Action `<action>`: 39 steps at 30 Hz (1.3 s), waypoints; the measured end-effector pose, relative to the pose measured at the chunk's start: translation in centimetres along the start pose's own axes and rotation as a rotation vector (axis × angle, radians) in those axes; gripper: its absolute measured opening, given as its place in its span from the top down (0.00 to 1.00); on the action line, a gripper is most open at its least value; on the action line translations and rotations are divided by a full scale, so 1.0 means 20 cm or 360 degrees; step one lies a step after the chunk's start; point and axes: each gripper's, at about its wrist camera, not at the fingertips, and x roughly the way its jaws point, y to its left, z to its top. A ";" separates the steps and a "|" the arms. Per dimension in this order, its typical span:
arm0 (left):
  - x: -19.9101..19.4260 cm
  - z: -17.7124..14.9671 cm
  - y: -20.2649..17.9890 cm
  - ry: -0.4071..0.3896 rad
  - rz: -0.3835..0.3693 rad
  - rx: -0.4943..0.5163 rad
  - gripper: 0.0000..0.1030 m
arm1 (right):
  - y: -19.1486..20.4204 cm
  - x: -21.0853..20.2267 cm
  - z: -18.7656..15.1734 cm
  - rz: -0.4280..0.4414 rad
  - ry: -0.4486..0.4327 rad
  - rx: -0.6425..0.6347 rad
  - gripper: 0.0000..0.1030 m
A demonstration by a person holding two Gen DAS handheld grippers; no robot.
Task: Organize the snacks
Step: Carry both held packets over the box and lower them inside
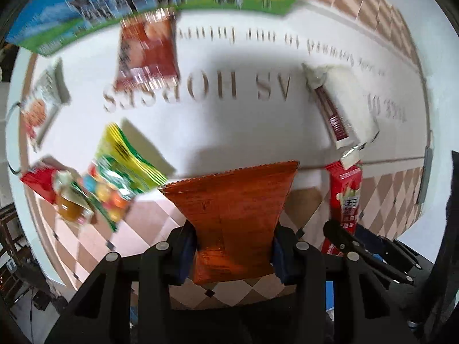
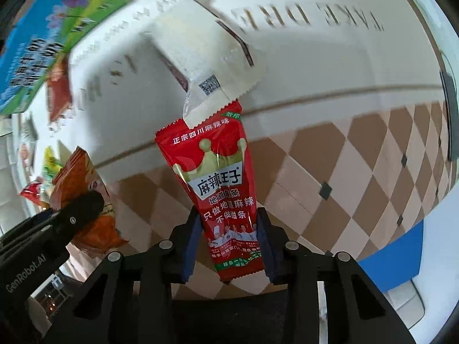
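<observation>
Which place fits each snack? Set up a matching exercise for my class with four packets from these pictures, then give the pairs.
Things:
1. orange packet
2. red crown packet
3. green-yellow packet
4. dark red packet

Places:
A. lying near the blue-green box
B. clamped in the right gripper
C. lying on the cloth's left side
D. clamped in the left gripper

Pairs: 1-D, 2-B, 3-C, 4-A

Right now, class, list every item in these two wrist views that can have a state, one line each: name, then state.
left gripper: shut on the orange packet.
orange packet: gripped, sealed.
right gripper: shut on the red spicy-strip packet.
red spicy-strip packet: gripped, sealed.
maroon stick packet: lying on the tablecloth.
green candy bag: lying on the cloth, blurred.
blue-green box: lying at the far edge.
</observation>
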 end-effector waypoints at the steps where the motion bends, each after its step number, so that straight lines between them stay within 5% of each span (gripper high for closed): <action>1: -0.05 0.01 0.01 -0.0030 -0.0004 -0.0001 0.61 | 0.00 -0.03 0.00 0.0011 -0.0008 -0.0009 0.62; 12: -0.65 0.21 0.23 -0.0413 -0.0097 -0.0069 0.60 | 0.28 -0.58 0.10 0.0304 -0.0221 -0.0153 0.63; 19: -0.95 0.50 0.39 -0.0597 -0.0106 -0.0095 0.60 | 0.59 -0.86 0.37 0.0492 -0.0354 -0.0209 0.63; 23: -1.02 0.68 0.49 -0.0668 -0.0042 -0.0109 0.60 | 0.74 -0.97 0.67 0.0534 -0.0472 -0.0197 0.63; 31: -0.95 1.14 0.71 -0.0611 0.0081 -0.0169 0.60 | 0.98 -1.02 1.21 0.0421 -0.0571 -0.0089 0.63; 39: -0.73 1.49 0.89 -0.0446 0.0156 -0.0223 0.60 | 1.07 -0.70 1.63 0.0206 -0.0482 0.0008 0.63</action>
